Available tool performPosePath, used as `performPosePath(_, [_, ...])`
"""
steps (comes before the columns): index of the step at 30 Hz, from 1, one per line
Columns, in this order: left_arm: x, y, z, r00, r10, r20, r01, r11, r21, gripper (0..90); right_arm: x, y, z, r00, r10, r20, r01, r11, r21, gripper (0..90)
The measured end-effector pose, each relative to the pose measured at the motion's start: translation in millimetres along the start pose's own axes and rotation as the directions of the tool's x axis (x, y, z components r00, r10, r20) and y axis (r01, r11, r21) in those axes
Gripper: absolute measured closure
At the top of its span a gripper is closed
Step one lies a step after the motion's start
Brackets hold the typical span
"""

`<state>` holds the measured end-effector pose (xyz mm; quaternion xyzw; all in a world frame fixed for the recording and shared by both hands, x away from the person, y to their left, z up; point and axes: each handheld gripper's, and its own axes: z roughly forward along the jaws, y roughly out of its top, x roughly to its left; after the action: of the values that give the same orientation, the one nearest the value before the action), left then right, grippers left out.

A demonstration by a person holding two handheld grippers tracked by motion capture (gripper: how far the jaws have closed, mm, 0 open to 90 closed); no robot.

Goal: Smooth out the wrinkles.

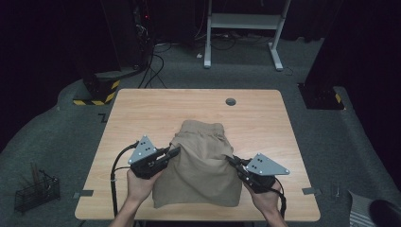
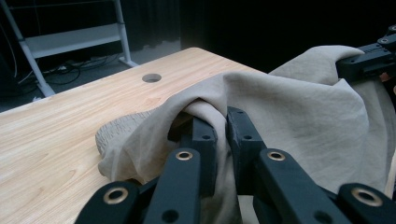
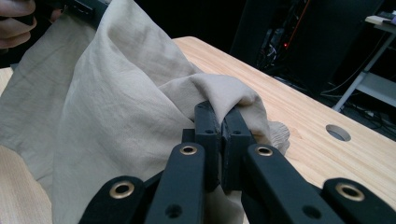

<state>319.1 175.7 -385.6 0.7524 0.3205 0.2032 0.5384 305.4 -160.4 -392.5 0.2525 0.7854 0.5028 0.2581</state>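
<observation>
While the beige shorts [image 1: 201, 165] lie near the front middle of the wooden desk [image 1: 142, 109], both grippers have hold of the cloth, one on each side. At about 9 o'clock from the garment's middle in the high view, the left gripper [image 1: 174, 151] is closed on the left edge of the fabric, held in the person's left hand [image 1: 138, 184], with its grey three-cornered plate [image 1: 142, 149] on top and a black cable [image 1: 113, 179] trailing toward the desk's near edge. Seen from the left gripper view, the jaws pinch a fold of the shorts [image 2: 289, 112], and the cloth rises from the desk in a ridge that runs across to the other gripper at 2 o'clock. The ribbed waistband [image 2: 121, 128] rests on the desk just beyond the jaws, and a round cable hole [image 2: 152, 77] sits farther back at 11 o'clock.

Moving on, the waistband [image 1: 203, 126] lies at the 12 o'clock end of the garment, with the hem toward the person at 6 o'clock. At about 3 o'clock from the garment's middle, the right gripper [image 1: 232, 161] is clamped shut on the right edge, held in the right hand [image 1: 265, 198]. From the right gripper view, its jaws meet tightly on a bunched fold of cloth [image 3: 116, 112], which drapes up toward 10 o'clock.
</observation>
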Motion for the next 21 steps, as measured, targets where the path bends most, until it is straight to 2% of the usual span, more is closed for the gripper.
performPosePath(4, [-7.5,2.8,-7.2,0.9997,0.025,0.005,-0.025,0.9996,-0.011,82.9,2.8,2.3,-4.9,1.0,-0.005,-0.002,0.004,1.0,-0.017,88.0])
performPosePath(8, [-12.3,5.0,-12.2,0.9994,0.016,0.032,-0.015,0.9994,-0.03,82.9,8.6,3.9,-14.2,0.9998,-0.018,-0.005,0.018,0.999,-0.03,88.0])
performPosePath(10, [-12.9,7.9,-11.6,0.9993,0.023,0.029,-0.022,0.9991,-0.037,82.9,9.7,6.1,-18.0,0.9997,-0.024,-0.007,0.024,0.999,-0.035,88.1])
performPosePath(12, [-7.4,11.4,-6.2,0.9993,0.004,0.036,-0.003,0.9992,-0.04,82.9,7.0,8.0,-17.0,0.9997,-0.024,-0.003,0.023,0.999,-0.037,88.1])
performPosePath(14, [0.7,13.8,1.8,0.9988,-0.023,0.043,0.024,0.9989,-0.04,82.9,-2.0,8.2,-10.3,0.9999,0.006,-0.013,-0.006,0.999,-0.033,88.0])
performPosePath(17, [11.8,14.3,13.8,0.9982,-0.05,0.032,0.051,0.9984,-0.025,82.9,-16.8,6.5,4.2,0.9987,0.047,-0.021,-0.047,0.999,-0.013,88.1])
performPosePath(21, [27.2,11.6,28.0,0.9963,-0.086,0.01,0.086,0.9963,-0.001,82.9,-31.4,3.0,22.5,0.997,0.075,-0.019,-0.075,0.997,0.027,88.1])
